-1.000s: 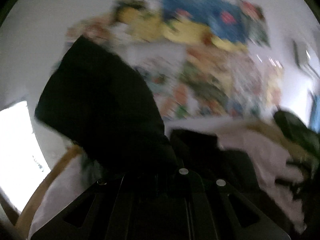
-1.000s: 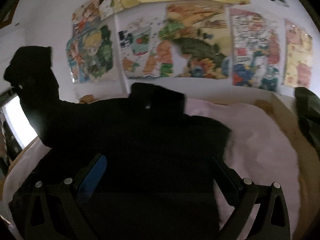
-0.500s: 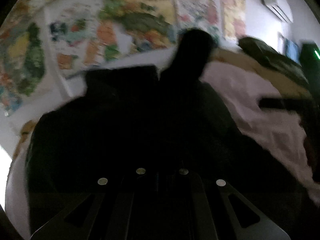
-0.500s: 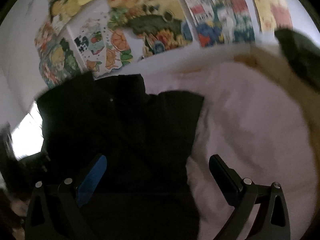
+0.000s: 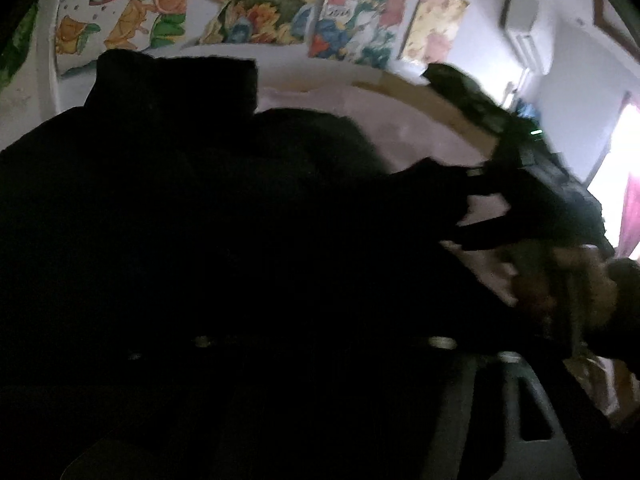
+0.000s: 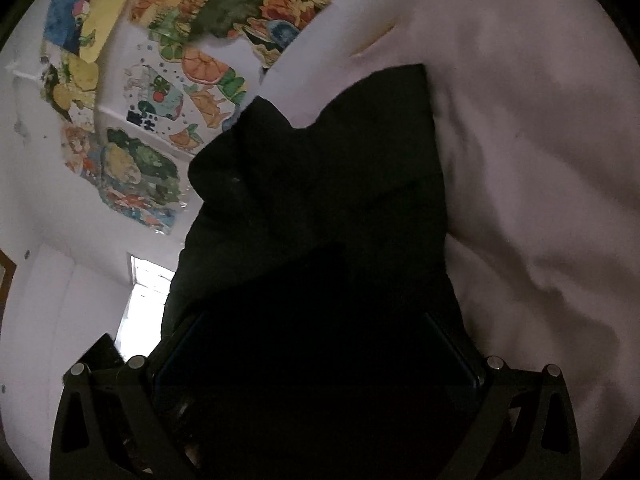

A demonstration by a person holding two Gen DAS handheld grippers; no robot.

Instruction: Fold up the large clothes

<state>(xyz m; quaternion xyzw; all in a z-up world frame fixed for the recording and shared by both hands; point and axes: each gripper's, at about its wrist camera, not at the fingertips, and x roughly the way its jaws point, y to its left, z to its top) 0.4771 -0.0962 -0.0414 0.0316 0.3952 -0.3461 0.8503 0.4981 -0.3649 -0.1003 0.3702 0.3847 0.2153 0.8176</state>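
At the bottom of the right wrist view, the right gripper (image 6: 320,364) stands with its jaws wide apart and the black garment (image 6: 320,208) bunched between them; whether the pads press it cannot be told. In the left wrist view the left gripper (image 5: 320,360) is opening, the garment draped over it. Beyond lies pale bedding (image 6: 540,160), then a wall of colourful posters (image 5: 248,12).

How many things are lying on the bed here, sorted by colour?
Black: 1, the big black garment spread on the pale pink bedcover.
Dark green: 1, a crumpled dark green item at the bed's far edge; too blurred to identify.
Total: 2.
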